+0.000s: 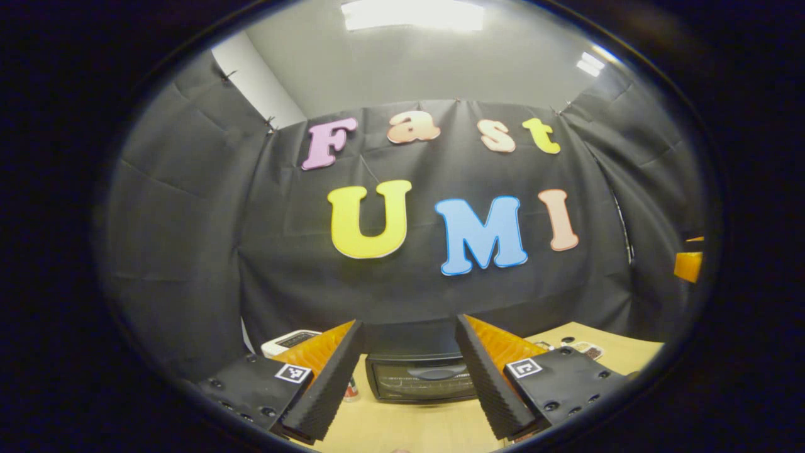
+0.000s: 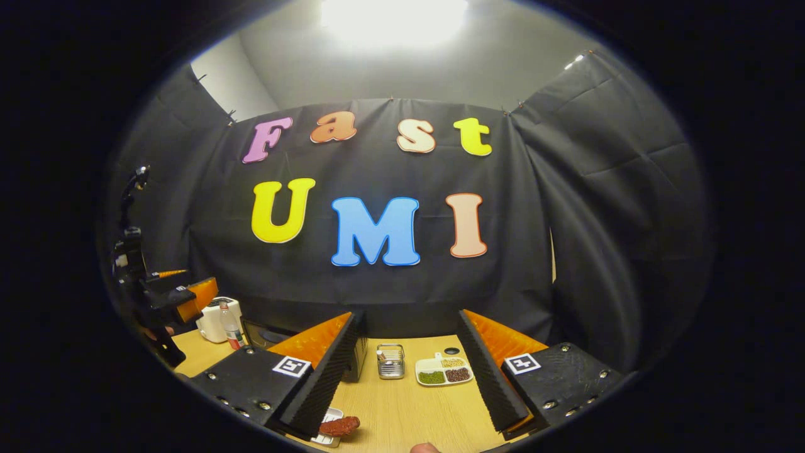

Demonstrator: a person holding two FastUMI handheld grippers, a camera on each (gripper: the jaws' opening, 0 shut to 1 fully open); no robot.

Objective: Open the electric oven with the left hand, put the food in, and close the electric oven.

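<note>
The black electric oven (image 1: 418,377) stands on the wooden table with its glass door closed. It sits straight ahead, a short way beyond my left gripper (image 1: 409,321), which is open and holds nothing. In the right gripper view, a reddish-brown piece of food (image 2: 339,426) lies on a small white plate near the table's front edge, just beside the left finger of my right gripper (image 2: 409,314). That gripper is open and empty. The oven (image 2: 267,335) is partly hidden behind that finger. The left gripper (image 2: 182,299) shows far left, raised above the table.
A white appliance (image 2: 214,318) and a small bottle (image 2: 231,327) stand left of the oven. A metal basket (image 2: 390,360), a divided dish of beans (image 2: 443,371) and a small dark disc (image 2: 451,350) sit at mid-table. The wooden table (image 2: 402,409) ends at the black cloth wall.
</note>
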